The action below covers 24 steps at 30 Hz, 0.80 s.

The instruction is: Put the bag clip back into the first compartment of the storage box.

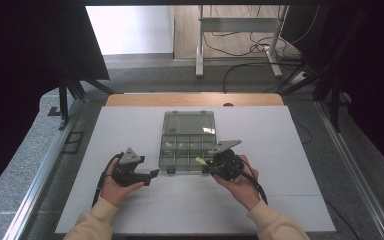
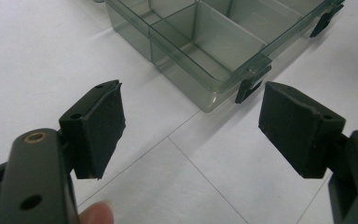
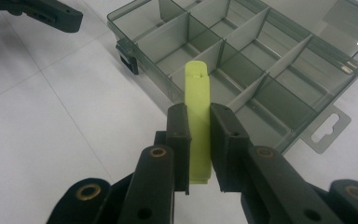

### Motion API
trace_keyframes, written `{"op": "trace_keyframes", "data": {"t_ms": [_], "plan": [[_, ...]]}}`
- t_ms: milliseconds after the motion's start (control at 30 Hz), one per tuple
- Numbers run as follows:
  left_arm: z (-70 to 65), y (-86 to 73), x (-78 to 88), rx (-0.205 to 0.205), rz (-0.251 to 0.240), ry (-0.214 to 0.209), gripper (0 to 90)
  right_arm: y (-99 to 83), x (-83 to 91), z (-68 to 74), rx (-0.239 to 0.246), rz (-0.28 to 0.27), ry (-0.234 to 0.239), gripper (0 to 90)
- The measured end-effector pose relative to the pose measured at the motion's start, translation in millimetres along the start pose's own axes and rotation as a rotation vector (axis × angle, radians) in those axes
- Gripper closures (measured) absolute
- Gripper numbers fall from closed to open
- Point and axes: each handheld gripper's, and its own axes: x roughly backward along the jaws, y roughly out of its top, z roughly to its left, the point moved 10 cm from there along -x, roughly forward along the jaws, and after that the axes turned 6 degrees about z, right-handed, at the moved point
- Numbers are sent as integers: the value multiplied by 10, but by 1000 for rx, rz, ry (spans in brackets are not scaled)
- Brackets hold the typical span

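A smoky clear compartment box lies open on the white table, its lid folded back. My right gripper is shut on a flat yellow-green piece, which juts out over the box's near right edge. The box's divided cells lie just beyond the piece. My left gripper stands open with nothing between its black pads, a little short of the box's near left corner, where a dark latch hangs.
The box rests on a white mat over a wooden table. Small pale items lie in some cells. Metal rails flank the table. A stand's legs and cables are on the floor beyond.
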Motion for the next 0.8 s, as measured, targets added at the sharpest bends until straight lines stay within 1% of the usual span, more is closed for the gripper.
{"op": "trace_keyframes", "data": {"t_ms": [233, 267, 333, 700, 800], "plan": [[-9, 1, 1, -2, 0, 0, 225, 78, -21, -11, -2, -1, -6, 786], [-11, 0, -1, -3, 1, 0, 225, 111, -40, -22, 7, -1, -18, 786], [-15, -3, -6, -4, 3, 1, 225, 137, -62, -25, 14, 1, -23, 786], [-15, -2, -3, -12, 4, -1, 225, 258, -126, -67, 9, -4, -23, 786], [-14, -3, -4, -12, 5, -1, 225, 289, -176, -76, 8, 1, -22, 786]]}}
